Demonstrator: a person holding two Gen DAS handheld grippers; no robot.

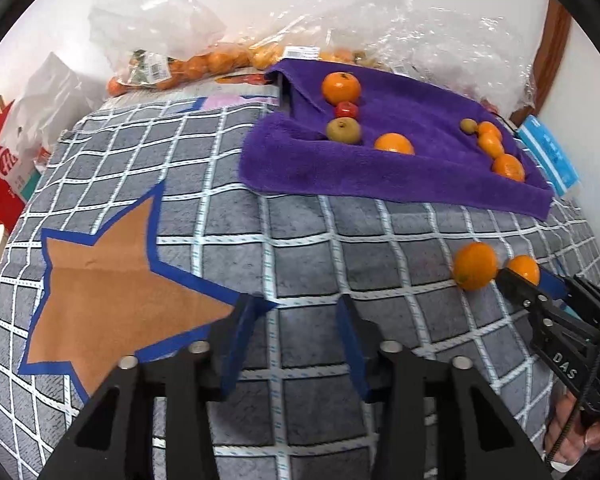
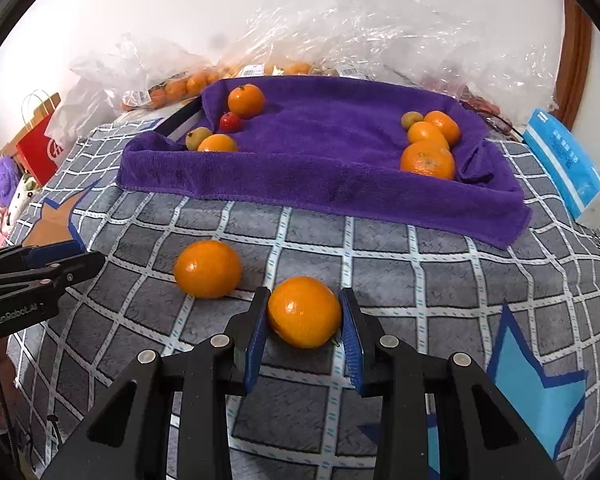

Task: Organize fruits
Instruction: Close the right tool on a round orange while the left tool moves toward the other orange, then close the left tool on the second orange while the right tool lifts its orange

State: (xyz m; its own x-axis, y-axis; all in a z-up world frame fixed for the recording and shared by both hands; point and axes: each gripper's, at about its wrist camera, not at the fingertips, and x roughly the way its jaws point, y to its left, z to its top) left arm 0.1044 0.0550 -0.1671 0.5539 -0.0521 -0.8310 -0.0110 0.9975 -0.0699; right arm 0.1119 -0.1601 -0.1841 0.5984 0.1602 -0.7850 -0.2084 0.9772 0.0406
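On the grey checked cloth [image 2: 380, 264], in front of the purple towel [image 2: 324, 160], the right claw [image 2: 305, 312] has its blue pads on either side of a mandarin [image 2: 304, 311]. The pads look to be touching the peel on both flanks, so I read it as a narrow grip on the fruit, which sits low against the cloth. A second mandarin [image 2: 207, 268] lies loose just beside it, toward the left claw [image 1: 296, 312]. That one hangs over bare cloth with its pads set apart and nothing between them.

The towel is raised at its edges like a shallow tray and already carries two groups: a mixed cluster at the far left corner [image 2: 236, 120] and a row of oranges [image 2: 430, 148] at the right.

The main risk, as I judge it, is the grip itself. The pads meet the mandarin around its widest part, and round glossy peel can roll or squirt forward out of flat pads if the lift is abrupt. Squeezing harder could bruise soft fruit. The loose neighbour is near enough to be nudged and roll. The towel's folded front edge also stands in the way: a low carry could snag it, pull it flat, and send the sorted fruit rolling.
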